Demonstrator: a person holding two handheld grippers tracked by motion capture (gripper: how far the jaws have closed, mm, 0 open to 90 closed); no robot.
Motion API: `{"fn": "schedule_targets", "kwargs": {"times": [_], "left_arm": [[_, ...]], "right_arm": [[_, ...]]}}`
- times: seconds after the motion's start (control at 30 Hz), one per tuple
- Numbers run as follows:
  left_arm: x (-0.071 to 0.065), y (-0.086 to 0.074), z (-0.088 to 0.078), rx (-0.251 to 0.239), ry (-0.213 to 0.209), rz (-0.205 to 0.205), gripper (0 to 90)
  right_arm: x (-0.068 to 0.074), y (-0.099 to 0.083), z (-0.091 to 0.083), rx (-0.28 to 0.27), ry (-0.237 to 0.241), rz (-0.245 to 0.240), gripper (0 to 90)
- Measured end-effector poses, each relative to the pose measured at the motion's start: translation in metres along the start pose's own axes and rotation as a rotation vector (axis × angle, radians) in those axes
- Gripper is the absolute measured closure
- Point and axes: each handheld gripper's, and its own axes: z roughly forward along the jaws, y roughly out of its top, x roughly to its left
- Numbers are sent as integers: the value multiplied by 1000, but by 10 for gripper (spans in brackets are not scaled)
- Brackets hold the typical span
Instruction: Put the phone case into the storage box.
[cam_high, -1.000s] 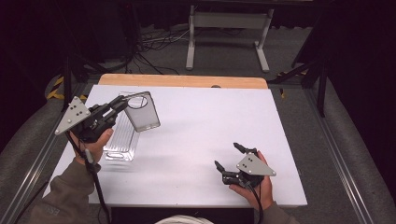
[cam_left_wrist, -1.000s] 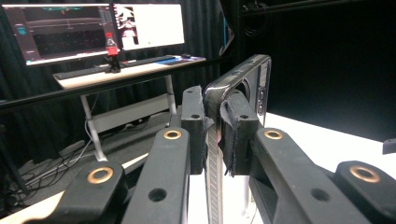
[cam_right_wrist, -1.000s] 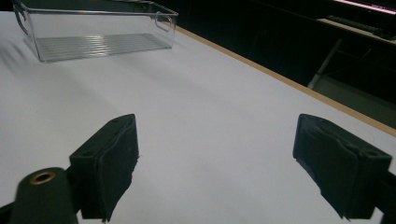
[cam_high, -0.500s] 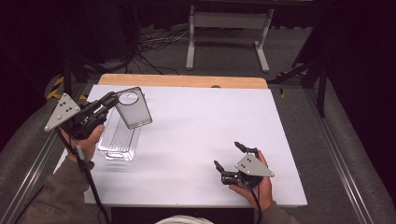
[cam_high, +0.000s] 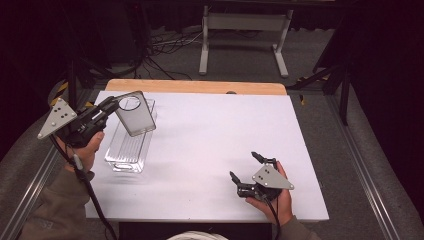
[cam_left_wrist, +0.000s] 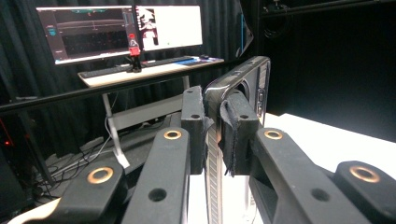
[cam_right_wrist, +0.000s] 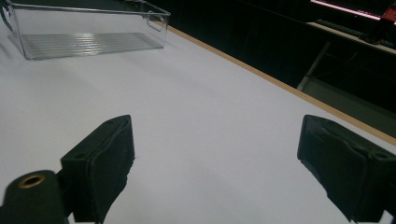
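A flat grey phone case with a round ring near its top hangs tilted over the far end of a clear plastic tray at the table's left. My left gripper is shut on the case's edge. In the left gripper view the two pads pinch the dark rim of the phone case edge-on. My right gripper rests in a hand near the table's front right, open with nothing between its jaws. In the right gripper view it looks across bare white table toward the tray.
The white table has a wooden strip along its far edge. Beyond it a metal stand and cables lie on the floor. A desk with monitors, a keyboard and a red bottle stands behind.
My left gripper has carried the phone case leftward over the tray. The right gripper has stayed in place.
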Motion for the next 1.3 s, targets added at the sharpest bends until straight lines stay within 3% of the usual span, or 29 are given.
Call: {"fn": "schedule_targets", "kwargs": {"times": [0.9,1.13,1.3], "left_arm": [[18,-4,-3,17,14,7,807],[29,-7,6,39,26,16,807],[39,-10,15,55,36,13,807]], "right_arm": [[1,2,0,2,5,-8,121],[6,3,1,9,10,-39,120],[4,3,4,16,3,-33,121]]}}
